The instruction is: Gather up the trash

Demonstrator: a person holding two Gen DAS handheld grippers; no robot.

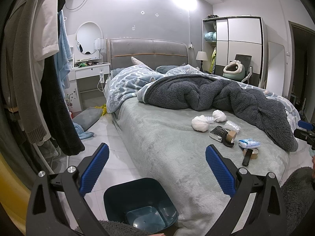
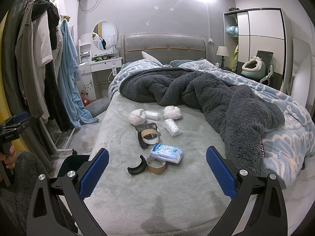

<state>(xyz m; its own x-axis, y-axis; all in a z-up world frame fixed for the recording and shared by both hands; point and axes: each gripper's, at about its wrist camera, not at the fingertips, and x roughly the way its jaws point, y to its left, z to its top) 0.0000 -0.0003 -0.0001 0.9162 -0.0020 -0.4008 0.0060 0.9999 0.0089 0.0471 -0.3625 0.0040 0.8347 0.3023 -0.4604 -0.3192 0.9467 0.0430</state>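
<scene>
Both claws, left gripper (image 1: 157, 169) and right gripper (image 2: 157, 170), spread wide, holding nothing. Left hangs above blue bin (image 1: 140, 200) beside bed (image 1: 163, 147). Tissue pack (image 2: 166, 153) lies near tape roll (image 2: 156, 166).

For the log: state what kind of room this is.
A bedroom: a bed with a grey padded headboard, a rumpled dark grey fleece blanket, and a white wardrobe.

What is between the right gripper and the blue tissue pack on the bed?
Nothing visible. The right gripper is open, and only bare bedsheet lies between it and the tissue pack; a tape roll sits just left of that line.
</scene>
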